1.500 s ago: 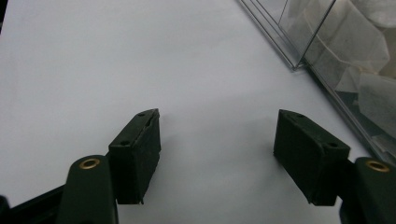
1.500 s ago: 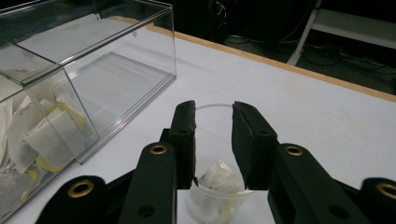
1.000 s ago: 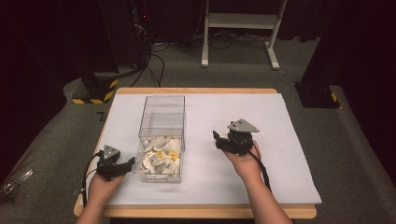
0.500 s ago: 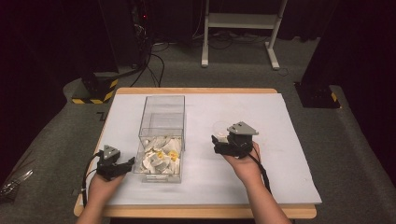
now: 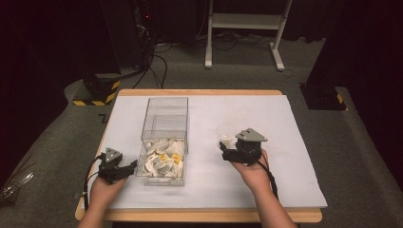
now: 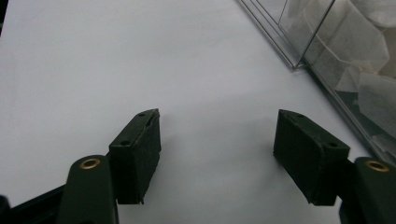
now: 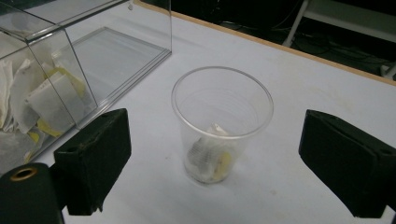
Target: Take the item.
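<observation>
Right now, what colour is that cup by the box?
Clear, see-through plastic cup, with a white and yellow tea bag inside; the right gripper view shows it best.

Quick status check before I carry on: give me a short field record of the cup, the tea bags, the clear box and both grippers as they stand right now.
cup: clear plastic cup, upright on the white table cover, right of the box
cup contents: one tea bag at the bottom
box: clear box, near compartment holds a heap of tea bags, far compartment looks bare
right gripper: jaws have just been opening, now wide, on either side of the cup and short of it, not touching
left gripper: open, nothing between the jaws, low over the cover beside the box
</observation>
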`<state>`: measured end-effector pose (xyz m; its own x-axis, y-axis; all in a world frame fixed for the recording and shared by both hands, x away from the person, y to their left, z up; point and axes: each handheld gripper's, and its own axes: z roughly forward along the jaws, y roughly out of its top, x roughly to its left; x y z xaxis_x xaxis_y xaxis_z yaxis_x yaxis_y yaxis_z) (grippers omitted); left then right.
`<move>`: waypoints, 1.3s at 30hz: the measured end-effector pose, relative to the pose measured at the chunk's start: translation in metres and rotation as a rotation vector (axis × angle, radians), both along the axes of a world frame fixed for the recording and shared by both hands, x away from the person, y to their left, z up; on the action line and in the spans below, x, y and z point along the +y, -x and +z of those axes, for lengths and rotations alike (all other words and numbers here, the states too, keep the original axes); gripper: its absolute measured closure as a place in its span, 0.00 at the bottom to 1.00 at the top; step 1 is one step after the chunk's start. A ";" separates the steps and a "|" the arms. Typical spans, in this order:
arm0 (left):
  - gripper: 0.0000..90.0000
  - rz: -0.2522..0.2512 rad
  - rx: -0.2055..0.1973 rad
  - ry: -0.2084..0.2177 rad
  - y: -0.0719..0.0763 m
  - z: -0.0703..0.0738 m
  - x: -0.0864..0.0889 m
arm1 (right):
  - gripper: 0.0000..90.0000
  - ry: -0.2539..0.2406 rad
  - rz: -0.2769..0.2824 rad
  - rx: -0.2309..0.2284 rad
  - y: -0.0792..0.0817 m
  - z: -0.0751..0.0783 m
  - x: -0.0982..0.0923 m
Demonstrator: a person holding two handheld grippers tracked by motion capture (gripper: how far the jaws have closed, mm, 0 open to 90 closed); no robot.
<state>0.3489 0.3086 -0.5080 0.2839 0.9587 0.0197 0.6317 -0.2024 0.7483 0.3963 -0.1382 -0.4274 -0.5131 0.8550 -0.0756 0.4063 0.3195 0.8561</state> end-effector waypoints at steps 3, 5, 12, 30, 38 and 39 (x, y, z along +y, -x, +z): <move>0.36 0.000 0.000 0.000 0.000 0.000 0.000 | 0.11 -0.001 -0.006 0.003 0.003 -0.002 -0.005; 0.36 -0.001 0.000 0.000 0.000 0.000 0.000 | 0.11 0.004 -0.003 0.008 0.004 -0.004 -0.008; 0.36 0.002 -0.005 0.000 0.000 0.000 -0.001 | 0.11 0.004 -0.019 0.020 0.012 -0.015 -0.020; 0.36 0.003 -0.008 0.004 0.000 0.000 -0.001 | 0.13 0.074 -0.073 0.140 0.030 -0.063 -0.054; 0.36 0.005 -0.005 0.006 0.000 0.000 -0.001 | 0.16 0.103 -0.098 0.214 0.036 -0.076 -0.062; 0.36 0.008 -0.004 0.005 0.000 0.000 -0.001 | 0.16 0.101 -0.100 0.216 0.036 -0.076 -0.062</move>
